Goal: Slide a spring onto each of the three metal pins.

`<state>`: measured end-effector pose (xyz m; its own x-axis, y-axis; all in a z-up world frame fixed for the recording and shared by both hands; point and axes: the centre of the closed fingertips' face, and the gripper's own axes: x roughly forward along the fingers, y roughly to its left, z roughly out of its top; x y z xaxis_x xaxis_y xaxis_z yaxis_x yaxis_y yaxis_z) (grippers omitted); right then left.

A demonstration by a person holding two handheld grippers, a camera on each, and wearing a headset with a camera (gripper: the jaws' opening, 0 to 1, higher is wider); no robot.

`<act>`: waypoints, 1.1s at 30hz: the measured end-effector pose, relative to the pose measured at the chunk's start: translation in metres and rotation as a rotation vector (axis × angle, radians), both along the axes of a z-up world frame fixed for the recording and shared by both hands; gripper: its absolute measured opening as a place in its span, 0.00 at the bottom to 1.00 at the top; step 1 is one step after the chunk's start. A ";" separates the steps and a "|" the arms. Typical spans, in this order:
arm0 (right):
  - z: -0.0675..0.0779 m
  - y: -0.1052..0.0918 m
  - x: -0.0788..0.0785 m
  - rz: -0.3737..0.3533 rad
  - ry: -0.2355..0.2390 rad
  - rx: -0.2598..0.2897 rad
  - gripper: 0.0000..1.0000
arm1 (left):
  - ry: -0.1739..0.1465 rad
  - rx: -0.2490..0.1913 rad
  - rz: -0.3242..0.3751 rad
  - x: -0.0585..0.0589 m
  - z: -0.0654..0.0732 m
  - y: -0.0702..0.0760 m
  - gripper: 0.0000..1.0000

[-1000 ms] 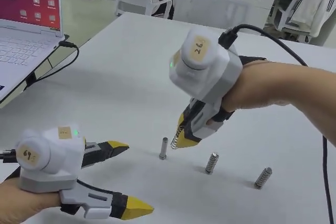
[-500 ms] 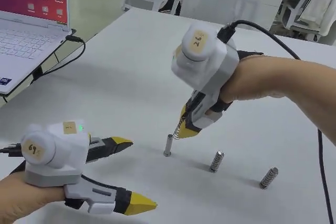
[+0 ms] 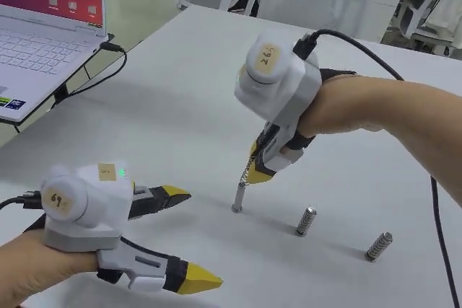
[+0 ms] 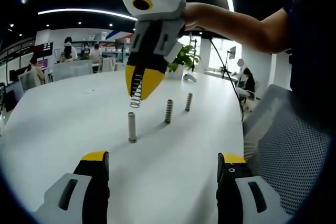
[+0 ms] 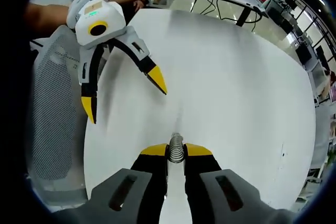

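Right claw — spring above pin

Open-plan office. Big white desk with an open laptop, cable plugged into its side. Grey office chairs and more white furniture behind it. Left gripper view: mesh-back chair, potted plant, people seated at far workstations, long ceiling light strips.

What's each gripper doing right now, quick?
Left gripper: open, empty.
Right gripper: shut on the spring, just above the bare pin.
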<state>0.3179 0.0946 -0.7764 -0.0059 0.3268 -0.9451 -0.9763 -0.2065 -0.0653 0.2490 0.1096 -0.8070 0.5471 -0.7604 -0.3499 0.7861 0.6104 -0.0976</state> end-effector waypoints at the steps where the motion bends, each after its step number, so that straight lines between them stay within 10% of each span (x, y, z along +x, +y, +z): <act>1: 0.000 0.000 0.000 0.000 0.000 -0.002 0.09 | 0.001 -0.001 0.001 0.000 0.000 0.000 0.81; 33: -0.022 0.001 0.002 0.000 0.035 -0.057 0.09 | 0.012 -0.007 -0.002 -0.001 -0.002 0.000 0.79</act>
